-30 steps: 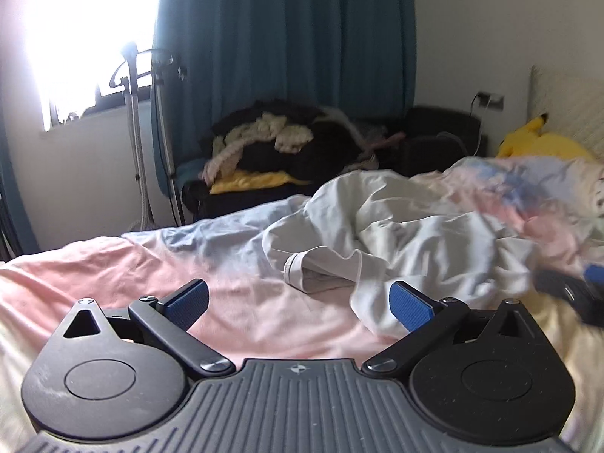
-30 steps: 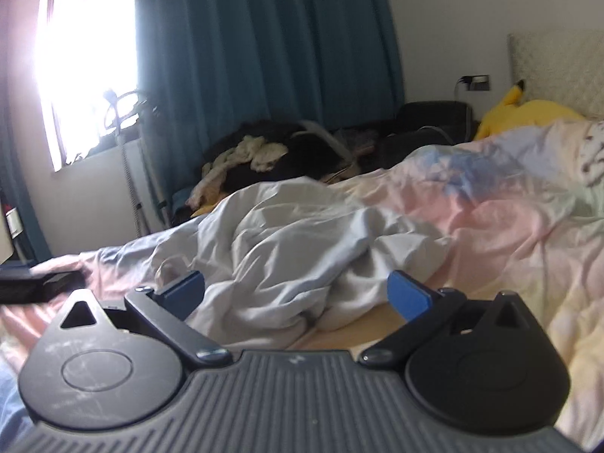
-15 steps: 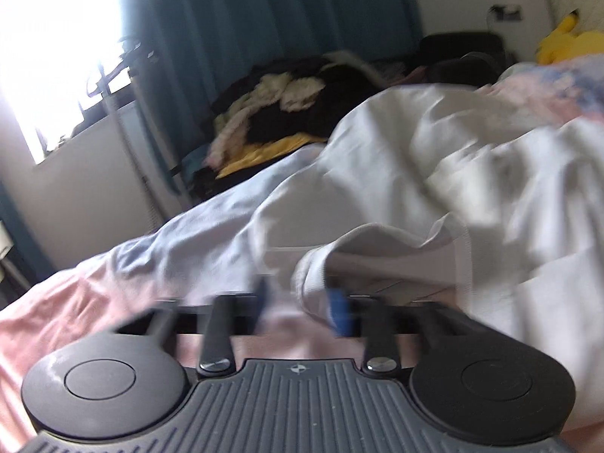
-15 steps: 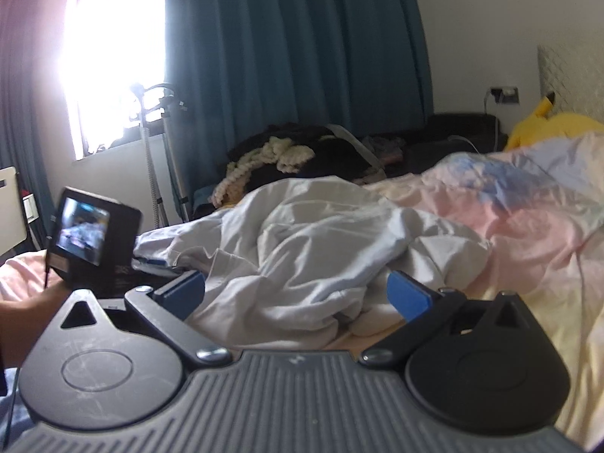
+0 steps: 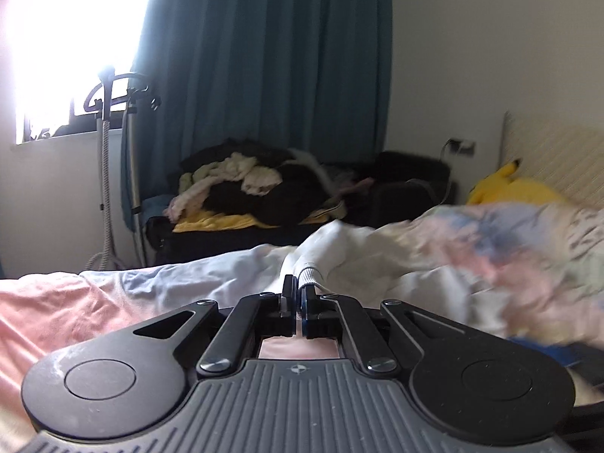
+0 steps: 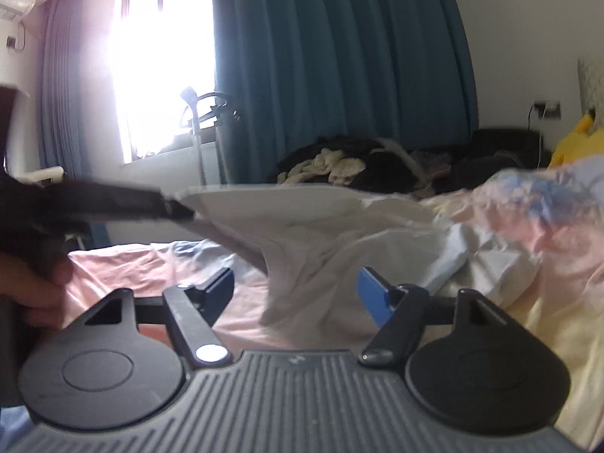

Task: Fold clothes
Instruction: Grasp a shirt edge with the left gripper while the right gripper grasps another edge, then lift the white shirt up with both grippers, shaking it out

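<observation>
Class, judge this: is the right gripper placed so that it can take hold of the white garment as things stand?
Probably yes. The white garment hangs just ahead of the right gripper, whose jaws are closing with nothing pinched yet. The left gripper holds one cuff up; nothing blocks the way.

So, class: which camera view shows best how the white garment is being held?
The right wrist view: the left gripper lifts the white garment by one edge, fabric hanging to the bed. The left wrist view shows only the ribbed cuff pinched.
</observation>
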### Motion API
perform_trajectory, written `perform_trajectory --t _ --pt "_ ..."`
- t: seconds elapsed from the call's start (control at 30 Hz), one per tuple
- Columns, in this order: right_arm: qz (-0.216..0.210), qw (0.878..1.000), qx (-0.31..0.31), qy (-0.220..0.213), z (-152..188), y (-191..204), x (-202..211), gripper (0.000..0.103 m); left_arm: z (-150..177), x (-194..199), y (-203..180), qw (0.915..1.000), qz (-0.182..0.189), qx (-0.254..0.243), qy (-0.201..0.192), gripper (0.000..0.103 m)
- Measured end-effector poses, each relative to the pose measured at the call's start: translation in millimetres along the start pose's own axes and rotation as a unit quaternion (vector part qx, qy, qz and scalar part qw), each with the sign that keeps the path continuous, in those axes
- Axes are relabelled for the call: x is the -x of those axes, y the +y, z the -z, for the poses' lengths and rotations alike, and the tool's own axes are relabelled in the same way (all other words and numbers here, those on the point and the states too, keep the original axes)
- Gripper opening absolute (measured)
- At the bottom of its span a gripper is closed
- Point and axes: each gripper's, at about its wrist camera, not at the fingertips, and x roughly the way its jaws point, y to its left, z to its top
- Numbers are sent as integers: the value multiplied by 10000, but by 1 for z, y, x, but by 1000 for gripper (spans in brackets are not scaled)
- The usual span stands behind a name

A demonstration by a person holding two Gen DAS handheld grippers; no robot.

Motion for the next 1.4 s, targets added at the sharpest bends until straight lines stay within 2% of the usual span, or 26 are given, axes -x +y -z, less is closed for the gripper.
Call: perform_trajectory --t 0.07,0.2,0.33,0.47,0.57,0.63,0.7,0.77,0.83,0.87,0.97,1.0,1.03,1.1,1.2,1.3,1.4 --pt "-92 9997 -227 89 2 2 3 67 -4 23 -3 9997 142 201 -24 3" --pt "-237 9988 -413 146 5 9 8 65 4 61 -1 9965 458 689 -68 3" --pt "-395 9985 -325 199 10 23 5 65 21 73 11 9877 742 1369 -143 3" --pt "-271 9989 -395 -9 15 28 2 61 26 69 13 9851 891 1461 -165 3" --pt "-319 9976 -567 -215 15 24 2 48 29 66 14 9864 880 1372 -209 3" --pt "-291 9972 -644 -239 13 20 4 30 30 63 17 9864 805 1428 -139 3" --pt "-148 9973 -700 -186 13 17 4 15 32 57 17 9901 457 1328 51 3" --pt "79 9967 -802 -110 15 12 5 12 36 50 21 9900 244 1361 280 3" --pt "236 9953 -935 -36 17 6 4 12 39 47 26 9857 349 1589 443 3" --pt "179 9952 -961 -16 18 4 4 13 39 45 28 9831 423 1705 518 3" --pt "-363 9965 -750 -22 18 12 5 17 37 43 32 9794 636 1850 505 3" --pt "-552 9965 -632 -52 18 18 6 27 36 43 33 9789 673 1866 493 3" --pt "-695 9963 -497 -94 19 25 7 46 36 42 33 9788 686 1867 486 3" --pt "-871 9956 -272 -233 22 37 13 61 36 42 34 9783 674 1894 498 3" --pt "-937 9949 -211 -294 24 42 15 62 37 41 35 9768 650 1969 533 3" --pt "-811 9955 -390 -295 24 38 14 62 38 42 31 9780 662 1901 550 3" --pt "-863 9931 -706 -358 23 28 14 62 39 43 27 9809 567 1774 565 3"
